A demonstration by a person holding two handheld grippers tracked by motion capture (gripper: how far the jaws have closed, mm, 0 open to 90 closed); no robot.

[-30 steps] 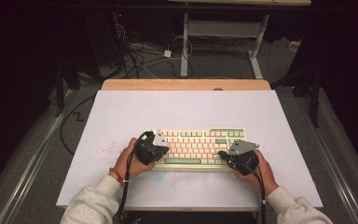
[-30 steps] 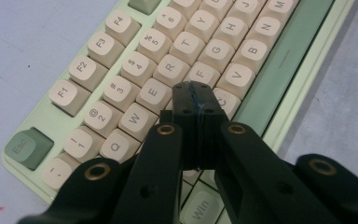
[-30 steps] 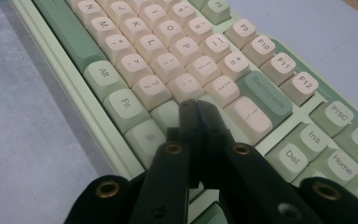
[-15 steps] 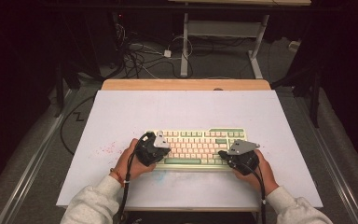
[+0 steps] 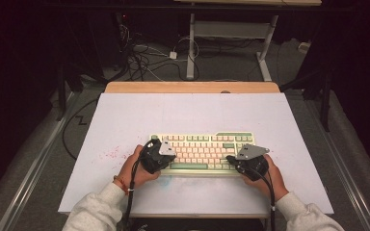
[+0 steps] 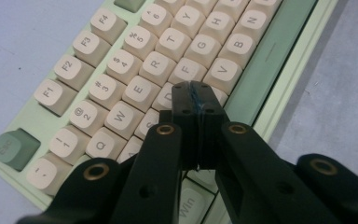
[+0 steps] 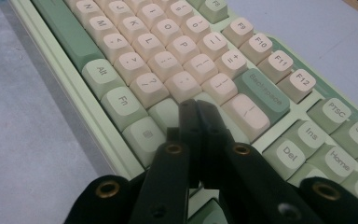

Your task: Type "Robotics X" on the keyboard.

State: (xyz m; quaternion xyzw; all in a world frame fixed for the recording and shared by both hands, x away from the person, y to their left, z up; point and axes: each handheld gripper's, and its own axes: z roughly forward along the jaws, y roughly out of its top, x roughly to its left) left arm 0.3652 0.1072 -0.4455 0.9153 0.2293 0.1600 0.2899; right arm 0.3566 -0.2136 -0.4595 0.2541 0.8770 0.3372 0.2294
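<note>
Nothing visible has changed since the earlier pictures.

- The left gripper point(image 5: 160, 153) sits in the left hand point(image 5: 134, 168), its black fingers point(image 6: 186, 105) pressed together.
- The right gripper point(image 5: 232, 159) sits in the right hand point(image 5: 269, 177), fingers point(image 7: 189, 116) pressed together too.
- Both point down and forward.

Left gripper point(image 6: 196, 88) jaws (pressed together) over the keyboard's point(image 6: 279, 65) left-hand keys

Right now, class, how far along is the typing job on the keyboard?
Done: both grippers are shut into single tips and placed over the keyboard. In hand: the left gripper sits above the D and C keys, the right gripper above the Enter area. Left: no screen is visible, so typed progress cannot be judged.
</note>
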